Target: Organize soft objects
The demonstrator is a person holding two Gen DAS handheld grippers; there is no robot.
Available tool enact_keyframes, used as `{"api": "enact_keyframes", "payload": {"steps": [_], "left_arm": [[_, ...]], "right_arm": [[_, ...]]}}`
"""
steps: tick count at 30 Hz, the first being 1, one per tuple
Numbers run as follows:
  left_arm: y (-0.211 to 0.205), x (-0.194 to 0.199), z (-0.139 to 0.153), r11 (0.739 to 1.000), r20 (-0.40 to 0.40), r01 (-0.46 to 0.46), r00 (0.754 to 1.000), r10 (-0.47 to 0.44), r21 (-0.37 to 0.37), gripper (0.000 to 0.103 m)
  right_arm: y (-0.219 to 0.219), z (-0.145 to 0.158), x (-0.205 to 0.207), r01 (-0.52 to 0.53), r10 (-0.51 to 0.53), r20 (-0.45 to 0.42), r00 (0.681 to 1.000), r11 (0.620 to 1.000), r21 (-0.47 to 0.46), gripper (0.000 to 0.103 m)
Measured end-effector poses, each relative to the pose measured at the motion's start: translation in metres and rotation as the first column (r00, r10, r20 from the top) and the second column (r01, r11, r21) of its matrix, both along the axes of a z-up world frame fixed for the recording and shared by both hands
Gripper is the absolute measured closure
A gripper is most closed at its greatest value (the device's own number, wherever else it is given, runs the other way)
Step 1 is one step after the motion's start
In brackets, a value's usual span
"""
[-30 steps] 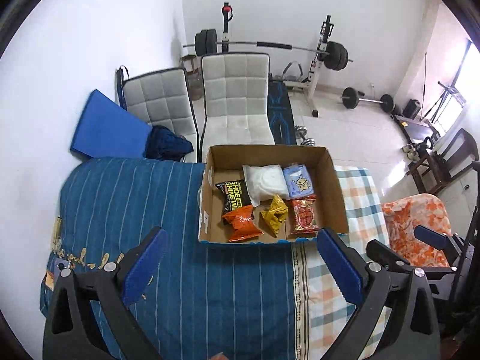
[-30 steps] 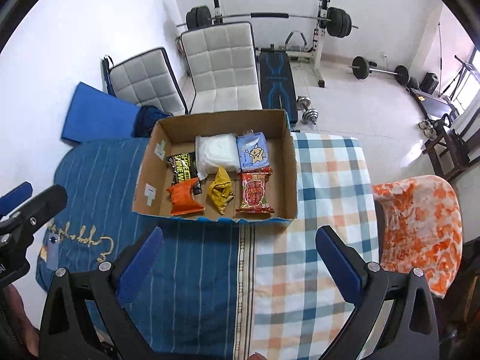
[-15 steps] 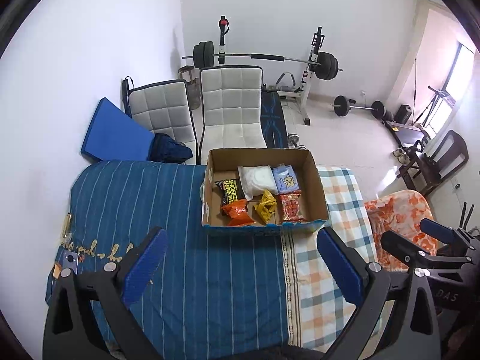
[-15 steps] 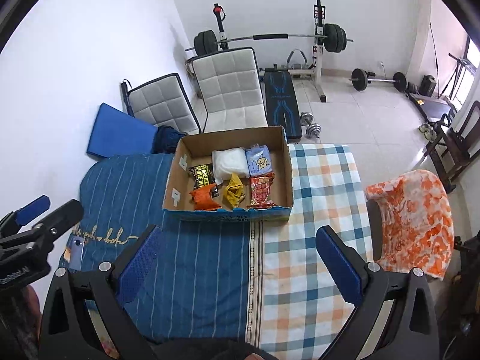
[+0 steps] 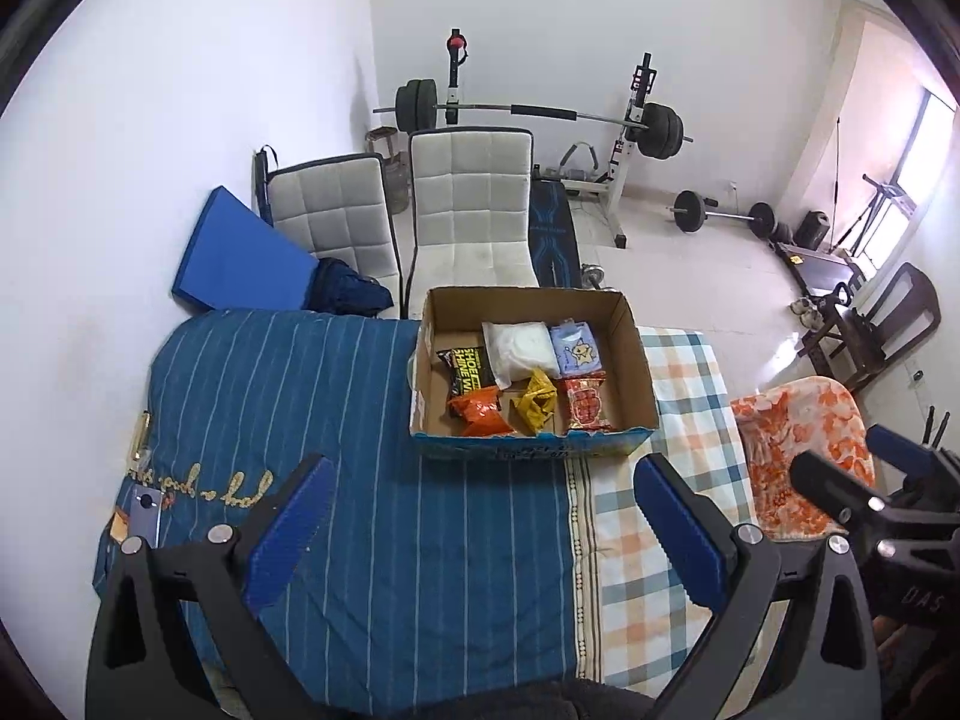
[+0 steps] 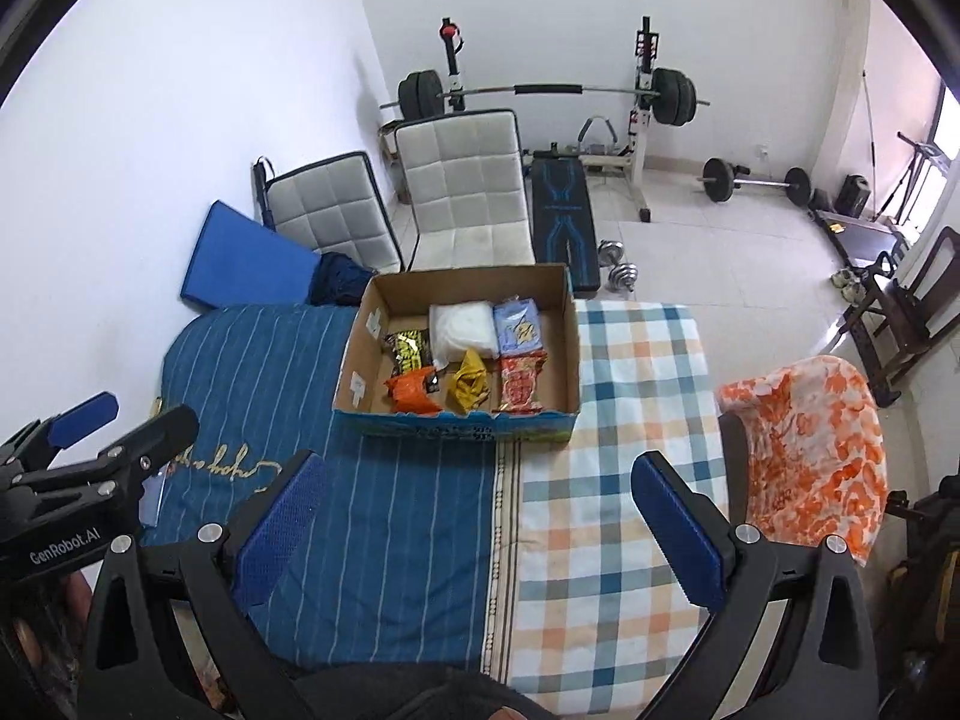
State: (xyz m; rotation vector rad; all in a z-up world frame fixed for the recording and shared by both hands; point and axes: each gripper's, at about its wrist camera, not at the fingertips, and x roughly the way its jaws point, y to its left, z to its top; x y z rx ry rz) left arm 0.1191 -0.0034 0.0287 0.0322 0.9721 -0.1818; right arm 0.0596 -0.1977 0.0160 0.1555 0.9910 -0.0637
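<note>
A bed (image 5: 372,480) under blue striped and checked covers carries an open cardboard box (image 5: 636,360) at its far edge. Inside lie a white pouch (image 5: 516,348), orange packet (image 5: 480,411) and yellow packet (image 5: 536,399). The left gripper (image 5: 480,516) and right gripper (image 6: 477,516) hover nearer, jaws apart and empty.

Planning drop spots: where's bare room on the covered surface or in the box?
Free: blue striped cloth left of the brown cardboard box, checked cloth to its right, and the box's left floor strip. Crowded: packets around the yellow crumpled packet.
</note>
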Motion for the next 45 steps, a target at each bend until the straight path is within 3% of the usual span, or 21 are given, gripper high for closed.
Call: {"api": "enact_keyframes", "payload": {"steps": [15, 45], "left_arm": [[0.003, 0.003, 0.012, 1.0, 0.071, -0.025, 0.997, 0.023, 0.019, 0.001], [0.0, 0.007, 0.018, 0.999, 0.078, -0.027, 0.997, 0.025, 0.023, 0.001]], "right_arm": [[-0.012, 0.016, 0.011, 0.058, -0.057, 0.047, 0.997, 0.998, -0.024, 0.0], [-0.016, 0.021, 0.013, 0.066, -0.064, 0.055, 0.996, 0.997, -0.039, 0.0]]}}
